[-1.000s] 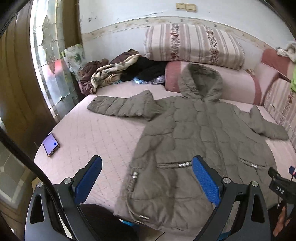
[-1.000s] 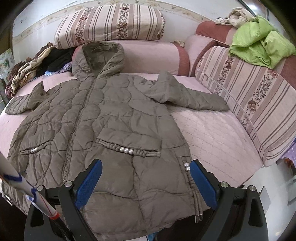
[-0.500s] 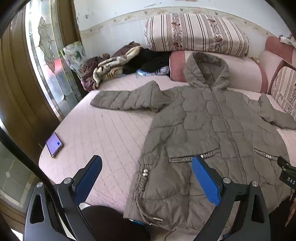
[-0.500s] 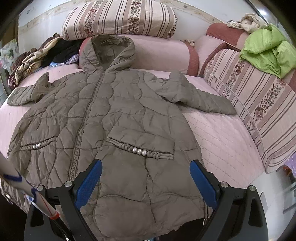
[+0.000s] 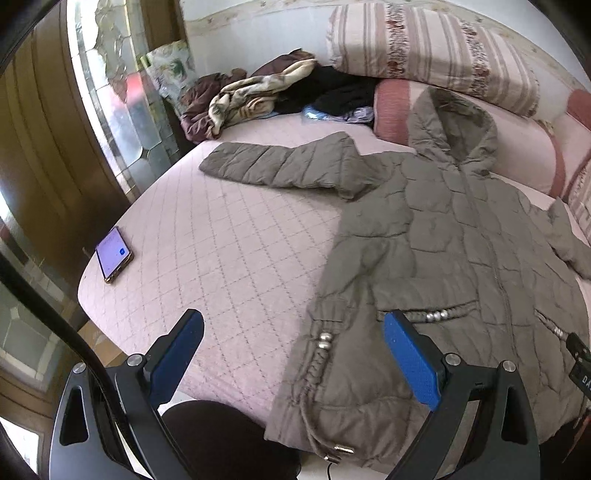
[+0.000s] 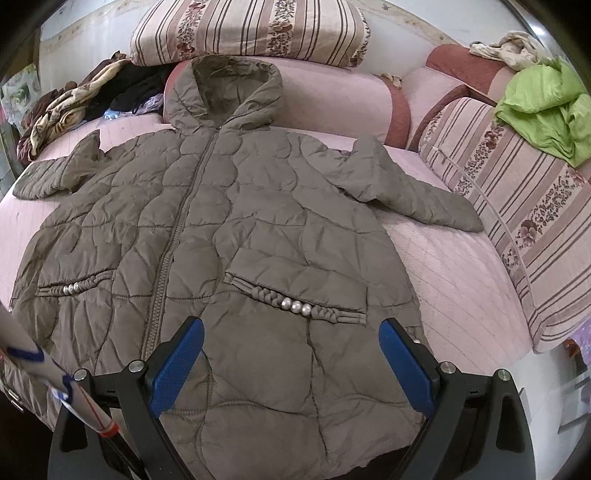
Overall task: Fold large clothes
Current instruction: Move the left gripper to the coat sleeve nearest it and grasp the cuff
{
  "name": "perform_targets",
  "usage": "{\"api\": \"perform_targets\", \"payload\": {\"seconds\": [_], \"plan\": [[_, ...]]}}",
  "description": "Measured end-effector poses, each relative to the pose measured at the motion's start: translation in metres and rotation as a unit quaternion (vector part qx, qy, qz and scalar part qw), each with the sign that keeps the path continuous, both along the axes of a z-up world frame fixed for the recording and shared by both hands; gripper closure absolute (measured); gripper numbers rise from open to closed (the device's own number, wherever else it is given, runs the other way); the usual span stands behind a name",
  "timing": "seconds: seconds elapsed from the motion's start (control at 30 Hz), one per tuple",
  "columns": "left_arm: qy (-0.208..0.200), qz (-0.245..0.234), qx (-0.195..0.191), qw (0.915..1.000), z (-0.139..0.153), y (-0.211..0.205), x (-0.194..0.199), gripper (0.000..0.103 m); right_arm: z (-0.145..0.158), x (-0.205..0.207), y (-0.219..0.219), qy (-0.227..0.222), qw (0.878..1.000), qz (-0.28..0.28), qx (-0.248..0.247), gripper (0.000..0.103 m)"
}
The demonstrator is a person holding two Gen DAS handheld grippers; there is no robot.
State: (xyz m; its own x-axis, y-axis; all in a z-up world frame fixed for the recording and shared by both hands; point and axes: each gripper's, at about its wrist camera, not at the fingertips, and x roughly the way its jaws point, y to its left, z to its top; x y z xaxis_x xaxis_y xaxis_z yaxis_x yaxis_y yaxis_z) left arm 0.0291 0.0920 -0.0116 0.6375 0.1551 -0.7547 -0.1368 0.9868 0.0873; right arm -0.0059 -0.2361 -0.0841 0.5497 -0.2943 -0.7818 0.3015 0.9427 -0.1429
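Observation:
A large olive-brown quilted hooded coat [image 5: 436,236] lies flat, front up and zipped, on a pink quilted bed [image 5: 236,258], hood toward the pillows and both sleeves spread out. It also fills the right wrist view [image 6: 229,229]. My left gripper [image 5: 291,350] is open and empty above the coat's lower left hem corner. My right gripper [image 6: 291,354] is open and empty above the coat's lower right front, just below the beaded pocket [image 6: 295,304].
A phone [image 5: 113,254] lies near the bed's left edge. A heap of clothes [image 5: 258,96] sits at the far left corner. Striped pillows [image 6: 243,31] and cushions [image 6: 524,206] line the back and right. A green garment [image 6: 546,107] lies on the right cushion. A glass door [image 5: 122,110] stands at left.
Both grippers have moved forward over the bed and tilted down toward the coat, which looks larger and nearer. The jaws stay open. The coat has not moved.

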Motion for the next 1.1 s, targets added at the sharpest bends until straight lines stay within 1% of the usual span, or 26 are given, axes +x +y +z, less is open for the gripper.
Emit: {"api": "perform_targets", "payload": {"seconds": [0.17, 0.3, 0.43, 0.6, 0.8, 1.1], "plan": [[0.013, 0.029, -0.014, 0.9994, -0.005, 0.021, 0.014, 0.006, -0.004, 0.01, 0.004, 0.004, 1.0, 0.005, 0.001, 0.005], [0.018, 0.053, -0.017, 0.9983, -0.008, 0.039, 0.026, 0.006, -0.01, 0.02, 0.009, 0.013, 1.0, 0.01, 0.0, 0.005], [0.023, 0.076, -0.027, 0.9964, -0.01, 0.059, 0.042, 0.006, -0.016, 0.03, 0.011, 0.021, 1.0, 0.012, 0.001, 0.005], [0.025, 0.103, -0.013, 0.9942, -0.015, 0.079, 0.062, 0.006, -0.023, 0.045, 0.014, 0.031, 0.999, 0.016, 0.002, 0.005], [0.028, 0.124, 0.009, 0.9918, -0.024, 0.095, 0.087, 0.006, -0.03, 0.061, 0.021, 0.04, 0.999, 0.025, 0.004, 0.005], [0.023, 0.135, 0.019, 0.9904, -0.029, 0.113, 0.115, 0.006, -0.036, 0.079, 0.032, 0.041, 0.998, 0.039, 0.007, 0.005]]}}
